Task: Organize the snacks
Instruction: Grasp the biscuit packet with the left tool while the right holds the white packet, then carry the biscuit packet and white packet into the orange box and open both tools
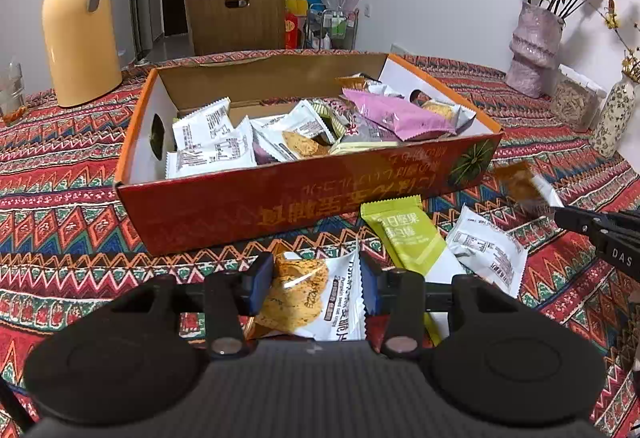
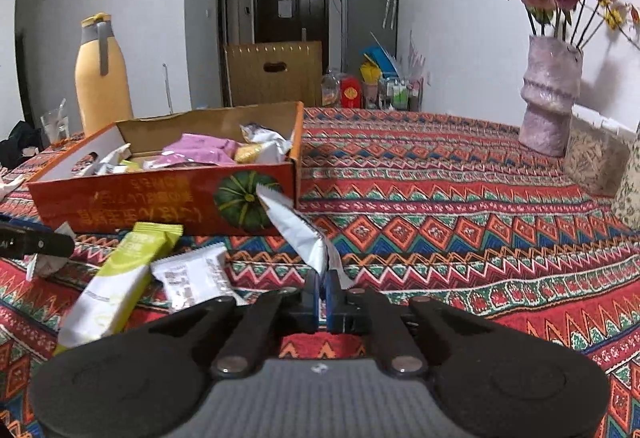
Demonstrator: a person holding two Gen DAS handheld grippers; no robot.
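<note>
White walls point(image 2: 460, 37) and a dark door point(image 2: 291, 5) stand behind the table's patterned cloth point(image 2: 440, 197).

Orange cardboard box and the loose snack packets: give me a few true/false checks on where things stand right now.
1. The left hand-held gripper holds a white packet printed with golden crisps. True.
2. The right hand-held gripper is open and empty. False: it is shut on the edge of a white foil snack packet.
3. The orange cardboard box is empty. False: many packets lie in it, among them a pink packet.
4. A lime-green bar wrapper lies on the patterned tablecloth outside the box. True.
5. The yellow thermos jug lies on its side. False: it stands upright.
</note>
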